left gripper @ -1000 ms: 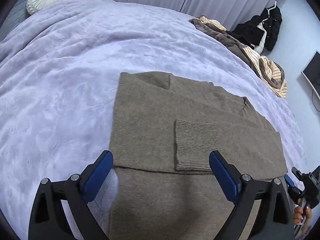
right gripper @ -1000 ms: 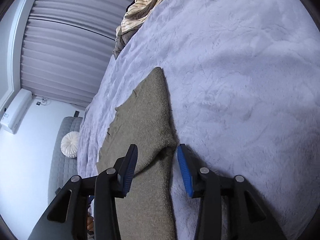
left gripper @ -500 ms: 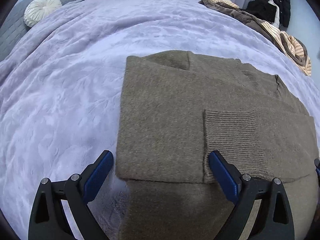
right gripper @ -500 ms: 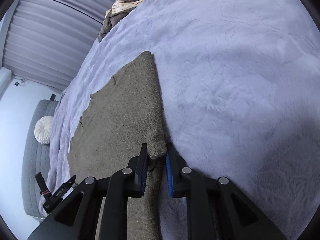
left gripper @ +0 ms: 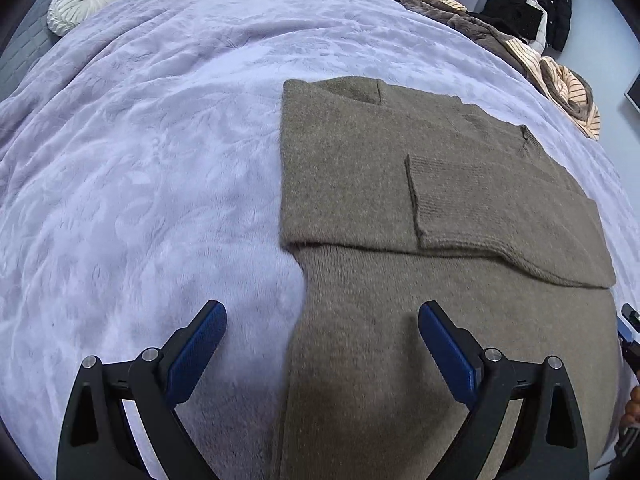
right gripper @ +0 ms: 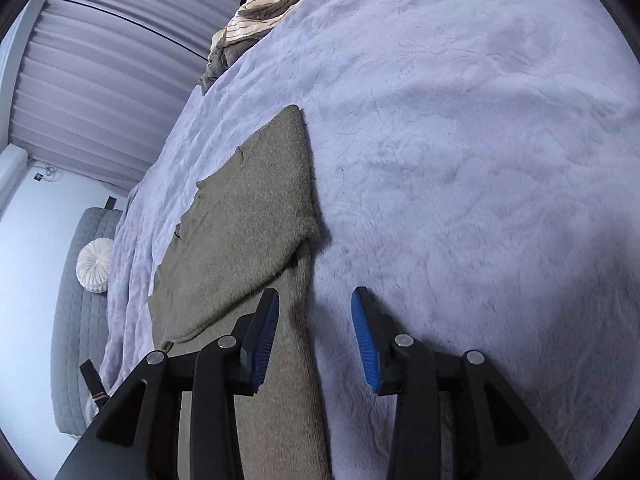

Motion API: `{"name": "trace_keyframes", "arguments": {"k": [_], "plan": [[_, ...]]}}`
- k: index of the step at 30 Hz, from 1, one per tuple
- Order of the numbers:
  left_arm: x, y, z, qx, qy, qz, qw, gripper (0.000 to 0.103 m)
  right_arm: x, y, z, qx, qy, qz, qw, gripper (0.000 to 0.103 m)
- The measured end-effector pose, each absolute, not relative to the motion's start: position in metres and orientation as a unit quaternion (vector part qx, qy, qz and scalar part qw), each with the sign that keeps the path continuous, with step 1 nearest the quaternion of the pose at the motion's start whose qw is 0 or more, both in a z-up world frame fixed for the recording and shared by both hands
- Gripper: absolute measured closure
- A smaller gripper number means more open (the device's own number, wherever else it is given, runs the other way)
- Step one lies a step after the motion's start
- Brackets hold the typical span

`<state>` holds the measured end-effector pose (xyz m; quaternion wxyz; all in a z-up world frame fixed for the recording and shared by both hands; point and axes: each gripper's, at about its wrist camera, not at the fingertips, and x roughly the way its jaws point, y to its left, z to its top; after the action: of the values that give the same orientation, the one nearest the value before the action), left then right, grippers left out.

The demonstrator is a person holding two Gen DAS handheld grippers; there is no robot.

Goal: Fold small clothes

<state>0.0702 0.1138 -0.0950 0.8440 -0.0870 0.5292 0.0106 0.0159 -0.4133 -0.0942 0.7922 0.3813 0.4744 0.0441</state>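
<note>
The right gripper (right gripper: 314,328), jaws just reopened and pinching nothing, straddles the near right edge of the olive sweater (right gripper: 240,216), while the left gripper (left gripper: 322,336) hangs spread wide across its left edge, the garment lying half-folded on the lavender blanket (left gripper: 140,160)

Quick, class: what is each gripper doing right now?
Left gripper: open, holding nothing, over the olive-brown knitted sweater.
Right gripper: jaws just reopened, holding nothing.

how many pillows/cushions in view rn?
1. A round white pleated cushion sits at the far left end of the bed, against the grey quilted headboard. More could be hidden outside both views.
</note>
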Motion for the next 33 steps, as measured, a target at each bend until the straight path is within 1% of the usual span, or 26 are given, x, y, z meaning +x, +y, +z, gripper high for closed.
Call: {"name": "trace_keyframes", "arguments": {"k": [10, 19, 33], "plan": [[0.004, 0.101, -0.095, -0.092, 0.541, -0.019, 0.835, 0.006, -0.026, -0.388, -0.081, 0.367, 0.48, 0.065, 0.794, 0.055], [-0.059, 0.11, -0.102, -0.096, 0.544, -0.015, 0.834, 0.006, -0.07, -0.369, -0.077, 0.352, 0.483, 0.078, 0.798, 0.054], [-0.117, 0.12, -0.103, -0.096, 0.549, -0.065, 0.828, 0.006, -0.13, -0.355, -0.072, 0.315, 0.474, 0.113, 0.814, 0.054]]}}
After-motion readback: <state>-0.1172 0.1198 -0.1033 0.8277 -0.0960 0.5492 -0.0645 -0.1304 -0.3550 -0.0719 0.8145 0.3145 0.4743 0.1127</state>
